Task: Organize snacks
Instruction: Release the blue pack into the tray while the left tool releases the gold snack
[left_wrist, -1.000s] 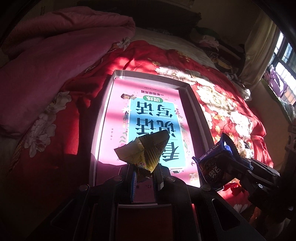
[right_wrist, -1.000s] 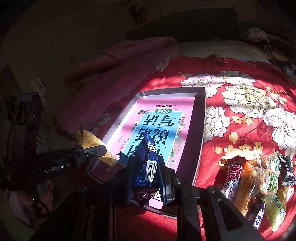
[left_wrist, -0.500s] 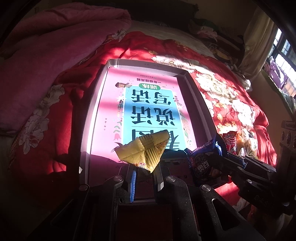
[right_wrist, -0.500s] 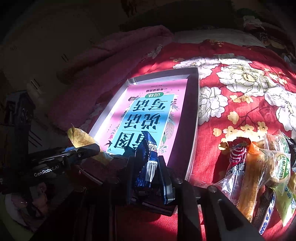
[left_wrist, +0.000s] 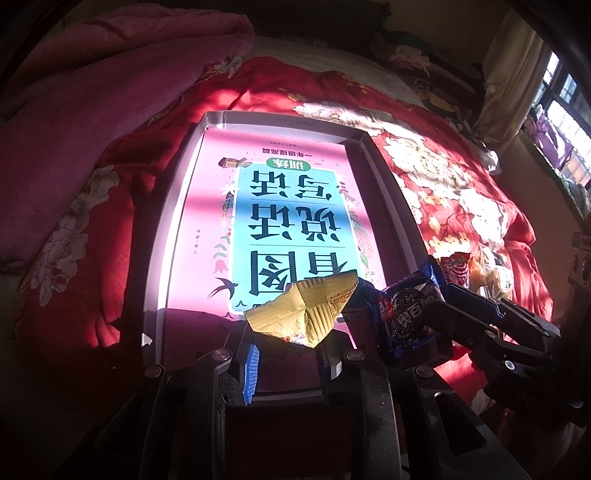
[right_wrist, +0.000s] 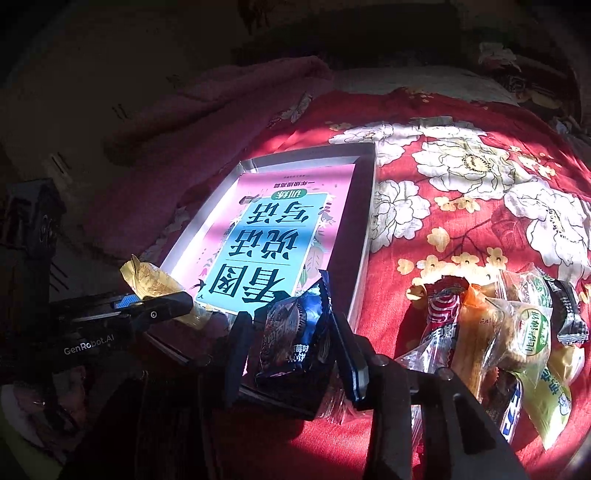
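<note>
A crumpled yellow snack packet (left_wrist: 306, 314) sits between the fingers of my left gripper (left_wrist: 290, 358) over the near end of the tray (left_wrist: 280, 118). The left jaws are opening, with a gap beside the packet. A dark blue cookie packet (right_wrist: 295, 332) lies face-up between the fingers of my right gripper (right_wrist: 291, 350) at the tray's near right corner. The right jaws are opening too, and the pads stand clear of it. A pink-and-blue book (left_wrist: 288, 206) lines the tray. In the right wrist view the left gripper (right_wrist: 159, 310) shows at the left with the yellow packet (right_wrist: 147, 280).
The tray (right_wrist: 365, 206) rests on a red floral bedspread (right_wrist: 461, 206). A pile of several wrapped snacks (right_wrist: 498, 332) lies to its right. A pink quilt (left_wrist: 92, 110) is bunched at the far left. A curtain and window (left_wrist: 554, 92) are at the far right.
Both pairs of jaws have parted from a tight grip. The blue packet has turned from edge-on to face-up between the right fingers. The yellow packet has sagged slightly to the right.
</note>
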